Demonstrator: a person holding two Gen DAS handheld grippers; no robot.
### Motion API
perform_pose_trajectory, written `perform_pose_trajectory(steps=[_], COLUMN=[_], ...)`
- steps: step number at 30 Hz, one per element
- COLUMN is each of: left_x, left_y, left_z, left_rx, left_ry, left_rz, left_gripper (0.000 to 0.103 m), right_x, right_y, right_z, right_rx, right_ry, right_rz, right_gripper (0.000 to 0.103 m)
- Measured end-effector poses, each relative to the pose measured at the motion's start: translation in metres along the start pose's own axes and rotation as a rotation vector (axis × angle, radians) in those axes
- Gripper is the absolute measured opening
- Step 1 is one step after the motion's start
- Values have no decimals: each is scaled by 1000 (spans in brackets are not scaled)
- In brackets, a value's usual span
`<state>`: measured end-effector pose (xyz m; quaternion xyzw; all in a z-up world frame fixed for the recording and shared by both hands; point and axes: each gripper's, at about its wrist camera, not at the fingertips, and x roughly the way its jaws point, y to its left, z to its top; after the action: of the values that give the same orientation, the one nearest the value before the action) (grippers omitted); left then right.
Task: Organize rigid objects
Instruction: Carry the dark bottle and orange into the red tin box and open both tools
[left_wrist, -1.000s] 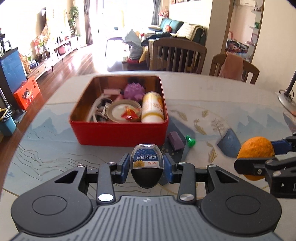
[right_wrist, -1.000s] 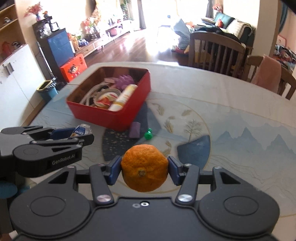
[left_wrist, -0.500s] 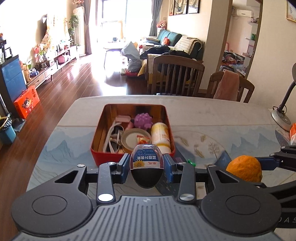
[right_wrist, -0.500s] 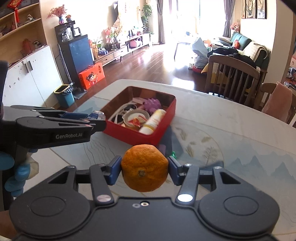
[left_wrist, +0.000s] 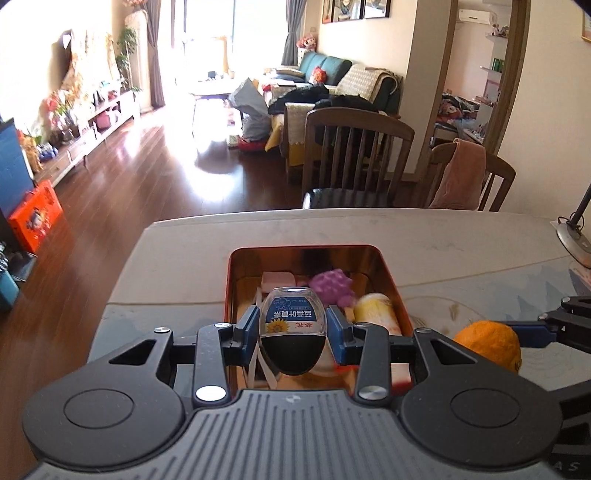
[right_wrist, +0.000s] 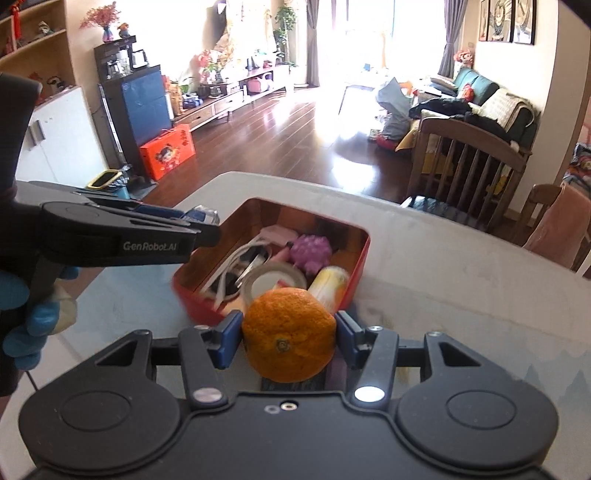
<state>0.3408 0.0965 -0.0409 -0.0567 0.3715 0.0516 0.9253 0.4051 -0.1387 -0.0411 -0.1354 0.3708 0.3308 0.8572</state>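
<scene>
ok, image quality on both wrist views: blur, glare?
Left wrist: window blown out, glare on the floor; red tin box contents slightly smeared, small labelled bottle in the left claw sharp. Right wrist: box near edge motion-blurred, round orange fruit crisp; strong fisheye bend in both.

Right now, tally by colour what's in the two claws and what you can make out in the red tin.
Orange: 1, orange, right claw
Clear with blue label: 1, small bottle, left claw
Purple: 1, spiky ball
Pink: 1, block
Yellow: 1, tube
Total: 5
</scene>
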Motion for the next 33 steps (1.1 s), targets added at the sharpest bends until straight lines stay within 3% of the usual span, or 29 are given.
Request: perform_pose_trajectory(steps=[7,15,33], left_x=[50,91,134], left_y=[19,20,24], left_z=[16,24,14], left_rx=[13,46,70], left_ry=[46,76,167], left_rz=[-20,-41,-92], left_gripper=[38,38,38], right_x=[47,89,119], right_y=[4,15,19], right_z=[18,27,21], right_rx=[-45,-91,-86], right_ry=[28,46,89], right_rz=[-60,-57,-74], right_gripper=[52,52,52])
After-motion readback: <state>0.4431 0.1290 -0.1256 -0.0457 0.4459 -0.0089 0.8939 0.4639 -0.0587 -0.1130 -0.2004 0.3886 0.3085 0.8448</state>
